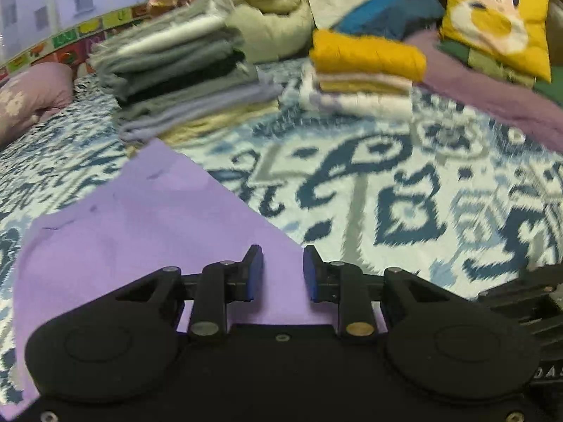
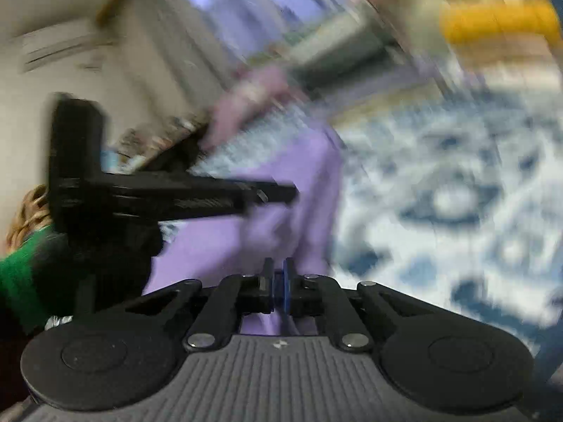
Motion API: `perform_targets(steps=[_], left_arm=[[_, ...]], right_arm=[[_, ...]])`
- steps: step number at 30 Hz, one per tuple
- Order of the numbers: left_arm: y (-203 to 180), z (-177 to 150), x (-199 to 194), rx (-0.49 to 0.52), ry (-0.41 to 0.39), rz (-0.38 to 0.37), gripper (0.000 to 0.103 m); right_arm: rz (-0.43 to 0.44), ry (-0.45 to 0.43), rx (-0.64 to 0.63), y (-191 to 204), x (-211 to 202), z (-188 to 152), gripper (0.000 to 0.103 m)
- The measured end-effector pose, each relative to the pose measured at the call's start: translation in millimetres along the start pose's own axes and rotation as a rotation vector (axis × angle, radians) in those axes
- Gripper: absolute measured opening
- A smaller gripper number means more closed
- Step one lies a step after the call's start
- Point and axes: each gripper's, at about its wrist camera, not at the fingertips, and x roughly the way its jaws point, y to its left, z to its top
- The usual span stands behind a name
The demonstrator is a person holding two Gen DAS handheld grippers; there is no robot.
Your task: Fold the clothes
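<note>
My left gripper [image 1: 283, 270] stood wide apart over the purple cloth [image 1: 140, 232], gripping nothing. My right gripper [image 2: 278, 288] was pinched on that cloth [image 2: 281, 218], which lay on the patterned bedspread [image 1: 387, 190] near folded stacks [image 1: 183, 81].

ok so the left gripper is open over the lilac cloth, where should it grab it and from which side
Probably the straight diagonal edge of the lilac cloth, which runs to just between the open fingers of the left gripper. Come in from the bare bedspread side, low and level, so one finger slides under the flat edge. The right gripper looks shut on the cloth already, though that view is blurred.
</note>
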Motion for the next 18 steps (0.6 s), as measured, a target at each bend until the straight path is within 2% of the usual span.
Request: perform_targets(steps=[8,15,16,17,18], left_arm=[[-5.0,-7.9,22.8,0.004,0.038,0.013,0.023],[-3.2,-10.3,16.2,-0.084,0.014,0.028,0.024],[-2.9,-9.3,8.0,-0.1,0.004,0.025,0.032],[-1.7,-9.4,-2.7,-0.122,-0.008,0.017,0.054],[-0.1,-13.2,-16.8,-0.158,-0.035,0.012,0.066]], right_arm=[[-0.042,0.052,-0.061,4.5,32.8,0.4,0.006],[-0.088,0.042,-0.166,20.5,28.3,-9.4,0.006],[-0.081,0.022,-0.154,21.4,23.0,-8.4,0.006],[-0.073,0.002,-0.142,22.3,17.6,-7.5,0.01],[-0.066,-0.018,-0.13,23.3,12.2,-6.5,0.012]])
